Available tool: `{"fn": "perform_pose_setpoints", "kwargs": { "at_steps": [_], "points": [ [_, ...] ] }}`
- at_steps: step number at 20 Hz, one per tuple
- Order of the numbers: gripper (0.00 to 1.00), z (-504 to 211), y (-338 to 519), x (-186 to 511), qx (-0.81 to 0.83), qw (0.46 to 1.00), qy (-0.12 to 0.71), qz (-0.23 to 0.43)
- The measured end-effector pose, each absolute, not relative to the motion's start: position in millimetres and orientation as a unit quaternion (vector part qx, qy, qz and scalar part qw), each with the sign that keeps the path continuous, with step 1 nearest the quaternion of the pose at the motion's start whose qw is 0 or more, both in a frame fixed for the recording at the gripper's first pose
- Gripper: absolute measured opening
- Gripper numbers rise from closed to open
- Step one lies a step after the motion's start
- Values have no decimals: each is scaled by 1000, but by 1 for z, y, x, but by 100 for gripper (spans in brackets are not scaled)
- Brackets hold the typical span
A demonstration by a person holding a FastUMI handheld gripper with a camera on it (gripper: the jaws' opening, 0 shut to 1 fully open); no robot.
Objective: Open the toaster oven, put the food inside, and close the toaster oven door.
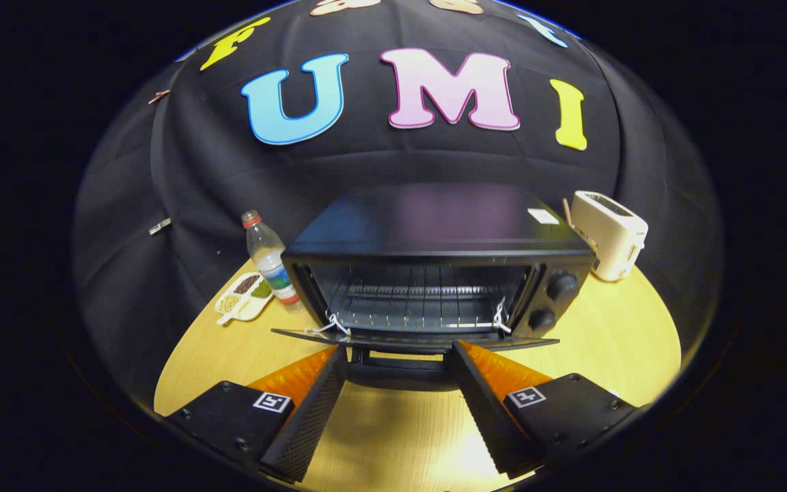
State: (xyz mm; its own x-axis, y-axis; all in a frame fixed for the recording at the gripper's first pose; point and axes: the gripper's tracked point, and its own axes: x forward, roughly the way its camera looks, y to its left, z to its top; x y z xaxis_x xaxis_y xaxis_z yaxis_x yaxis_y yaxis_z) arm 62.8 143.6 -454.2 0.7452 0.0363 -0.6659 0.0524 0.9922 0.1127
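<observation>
on the left of the desk (605,342) lies a divided tray (243,296) with dark, yellowish and green bits in its compartments, a water bottle (270,258) just beside it. mid-desk the toaster oven (434,273) stands with its door (414,339) dropped flat and its wire rack (421,301) bare. the gripper (400,369) faces the door, fingers spread wide, holding nothing. next the food likely needs fetching; approach it level. a pale toaster (609,234) sits on the right.
</observation>
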Motion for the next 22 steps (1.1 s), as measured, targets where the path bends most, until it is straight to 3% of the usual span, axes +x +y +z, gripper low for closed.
{"fn": "perform_pose_setpoints", "kwargs": {
  "at_steps": [6,17,22],
  "points": [
    [98,-491,148,13,97,890,445,11],
    [98,-490,137,-6,101,880,463,19],
    [98,-451,82,-12,118,887,447,21]
  ]
}}
